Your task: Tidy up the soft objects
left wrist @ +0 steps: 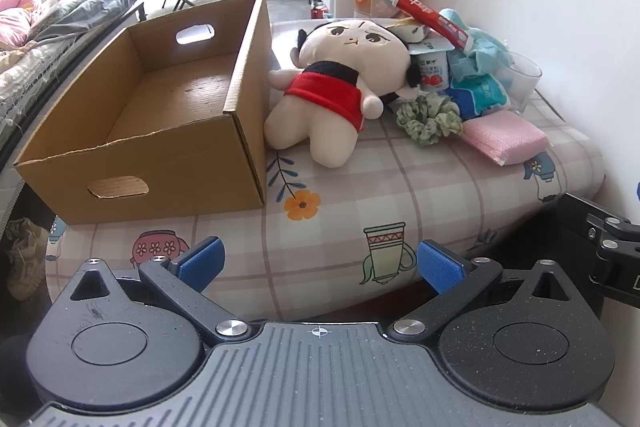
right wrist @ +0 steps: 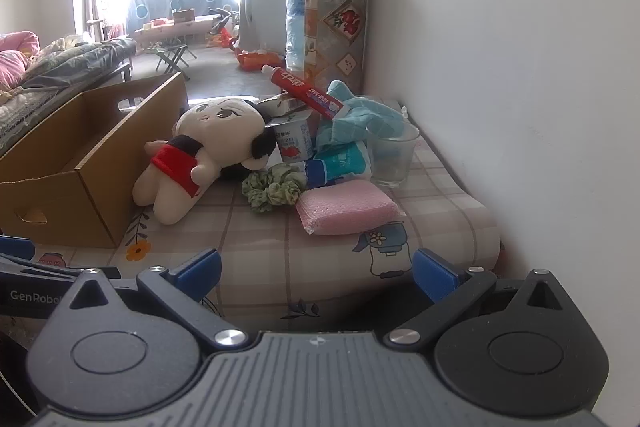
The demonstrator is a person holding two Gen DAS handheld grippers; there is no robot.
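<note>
A plush doll (left wrist: 340, 87) (right wrist: 200, 155) in a red top lies on the checked table cover, against the right side of an empty cardboard box (left wrist: 160, 131) (right wrist: 80, 163). Right of the doll sit a green scrunchie (left wrist: 430, 119) (right wrist: 272, 189), a pink sponge (left wrist: 506, 139) (right wrist: 348, 209) and a light blue cloth (left wrist: 484, 47) (right wrist: 360, 119). My left gripper (left wrist: 320, 265) is open near the table's front edge, well short of the doll. My right gripper (right wrist: 316, 273) is open too, in front of the sponge, holding nothing.
A toothpaste tube (left wrist: 428, 17) (right wrist: 308, 91), a yogurt cup (left wrist: 430, 67) (right wrist: 294, 141), a blue-white packet (right wrist: 340, 163) and a clear glass (left wrist: 520, 79) (right wrist: 392, 155) are piled by the white wall at right. A patterned roll (right wrist: 336, 23) stands behind them.
</note>
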